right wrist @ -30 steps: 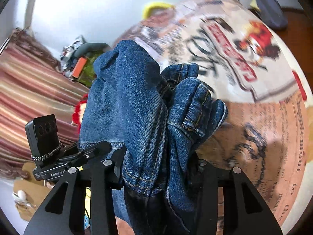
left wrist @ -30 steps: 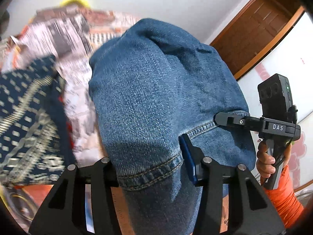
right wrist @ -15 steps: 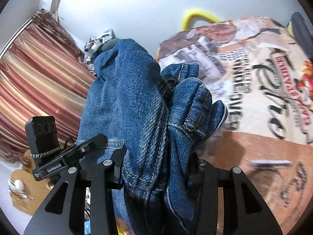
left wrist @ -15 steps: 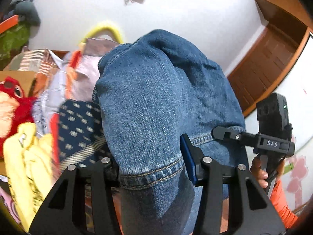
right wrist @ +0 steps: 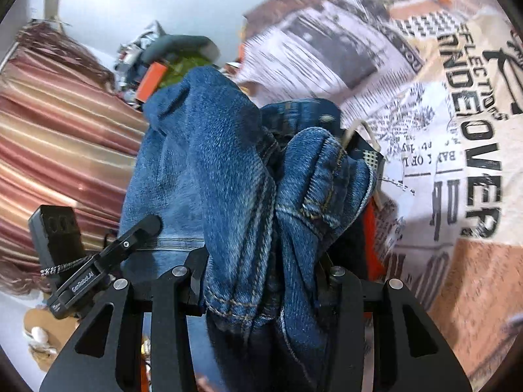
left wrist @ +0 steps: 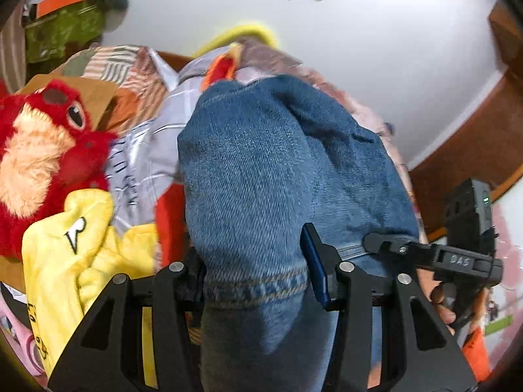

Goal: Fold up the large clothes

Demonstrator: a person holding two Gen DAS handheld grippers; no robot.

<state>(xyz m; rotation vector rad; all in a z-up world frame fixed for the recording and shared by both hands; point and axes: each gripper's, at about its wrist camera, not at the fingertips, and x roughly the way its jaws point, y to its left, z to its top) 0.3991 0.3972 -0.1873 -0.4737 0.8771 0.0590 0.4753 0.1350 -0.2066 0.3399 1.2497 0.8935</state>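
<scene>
Jeans (left wrist: 261, 176) held aloft — left hand-held gripper (left wrist: 255, 285) clenched on hem, right hand-held gripper (right wrist: 261, 289) clenched on bunched denim just beside; printed sheet (right wrist: 457, 150) beyond.

A pair of jeans (left wrist: 261, 176) hangs bunched between the two claws and serves as the landmark. The left claw (left wrist: 255, 287) clamps one hem of the jeans; the right claw (right wrist: 261, 281) clamps a thick gathered fold. Left of the jeans sits a plush toy (left wrist: 39, 150), with a crumpled shirt (left wrist: 81, 261) just below it. Behind the jeans lies a printed sheet (right wrist: 441, 130). A curtain (right wrist: 59, 137) hangs beyond the jeans on the left claw's side.
</scene>
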